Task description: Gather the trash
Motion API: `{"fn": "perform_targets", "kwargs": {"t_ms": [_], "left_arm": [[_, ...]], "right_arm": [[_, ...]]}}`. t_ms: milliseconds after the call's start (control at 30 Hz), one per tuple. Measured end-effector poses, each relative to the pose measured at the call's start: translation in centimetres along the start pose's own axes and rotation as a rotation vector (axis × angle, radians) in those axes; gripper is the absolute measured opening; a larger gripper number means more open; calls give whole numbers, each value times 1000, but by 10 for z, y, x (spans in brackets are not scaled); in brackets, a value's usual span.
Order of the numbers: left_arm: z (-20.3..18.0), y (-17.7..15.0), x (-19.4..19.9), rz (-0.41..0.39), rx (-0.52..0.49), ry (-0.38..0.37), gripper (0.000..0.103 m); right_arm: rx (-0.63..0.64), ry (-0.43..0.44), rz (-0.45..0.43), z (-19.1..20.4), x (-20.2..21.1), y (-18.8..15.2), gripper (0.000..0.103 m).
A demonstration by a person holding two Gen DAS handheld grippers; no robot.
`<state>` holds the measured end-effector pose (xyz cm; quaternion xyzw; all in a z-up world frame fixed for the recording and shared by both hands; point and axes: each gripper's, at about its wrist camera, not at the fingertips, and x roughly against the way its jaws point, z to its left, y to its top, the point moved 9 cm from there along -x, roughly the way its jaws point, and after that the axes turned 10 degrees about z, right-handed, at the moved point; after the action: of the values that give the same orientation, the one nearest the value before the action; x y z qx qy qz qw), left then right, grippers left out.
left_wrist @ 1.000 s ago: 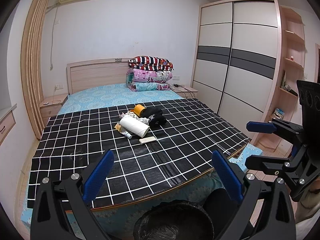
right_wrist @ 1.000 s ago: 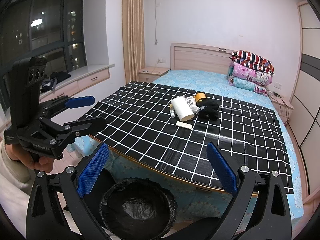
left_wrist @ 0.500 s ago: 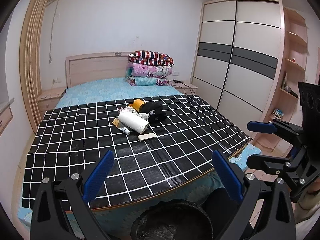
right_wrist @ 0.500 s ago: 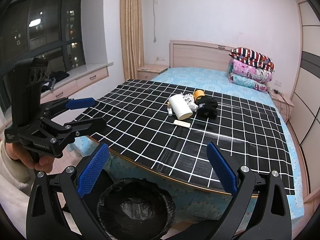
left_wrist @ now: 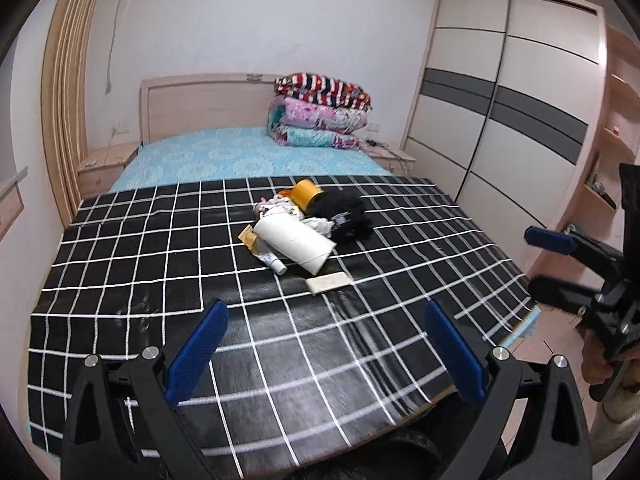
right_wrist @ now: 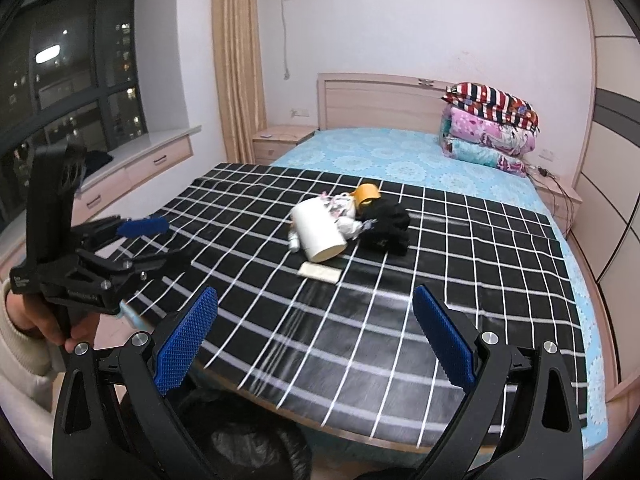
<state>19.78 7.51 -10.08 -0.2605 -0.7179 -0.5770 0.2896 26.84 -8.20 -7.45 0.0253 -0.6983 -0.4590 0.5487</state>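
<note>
**Both grippers closer over the foot of the bed, trash pile ahead**

Since a second ago both views have advanced over the bed: the trash pile (left_wrist: pixel 308 224) looms larger and the black-lined bin (right_wrist: pixel 256 444) has slid down to the bottom edge, now partly hidden behind the gripper frames. Pile itself unmoved.

Left gripper (left_wrist: pixel 326 354): blue pads spread wide, nothing between them. Right gripper (right_wrist: pixel 314 338): likewise wide, empty. Each one shows at the edge of the other's view, held by a hand (right_wrist: pixel 60 320) in a pale sleeve.

Pile sits mid-bed on the black checked sheet (left_wrist: pixel 160 256), well apart from both grippers. In it: white paper roll (left_wrist: pixel 296 242) lying on its side, small white tube (left_wrist: pixel 274 260) touching its near side, yellow tape roll (left_wrist: pixel 306 194) behind, black cloth (left_wrist: pixel 344 216) to the right, crumpled wrappers (left_wrist: pixel 280 208) between. A flat pale packet (left_wrist: pixel 329 282) lies just beside the roll, nearest the grippers.

Around: folded quilts (left_wrist: pixel 320 114) stacked at the headboard, wardrobe (left_wrist: pixel 500 92) on the right, curtain (right_wrist: pixel 236 60) and dark window (right_wrist: pixel 68 68) on the left. Open sheet lies between grippers and pile
</note>
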Motion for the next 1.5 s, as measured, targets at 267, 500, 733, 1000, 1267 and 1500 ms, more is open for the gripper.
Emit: {"fn": "perform_targets", "kwargs": {"t_ms": [267,500,733,1000,1267,1500], "left_arm": [[35,21,-69,81,75,-2,78],[65,30,-123,142,181,-11,68],[77,28,-159,204,229,-40,43],[83,35,-170,207,268,-33,34],[80,38,-176,208,316,-81,18],[81,36,-171,207,329,-71,13]], "right_arm": [[-55,-4,40,-40,-69,32,99],[-111,-2,111,-70,-128,46,99],[-149,3,152,-87,-171,53,95],[-204,17,175,-99,-201,59,91],[-283,81,208,-107,-229,58,55],[-307,100,188,-109,-213,55,24]]}}
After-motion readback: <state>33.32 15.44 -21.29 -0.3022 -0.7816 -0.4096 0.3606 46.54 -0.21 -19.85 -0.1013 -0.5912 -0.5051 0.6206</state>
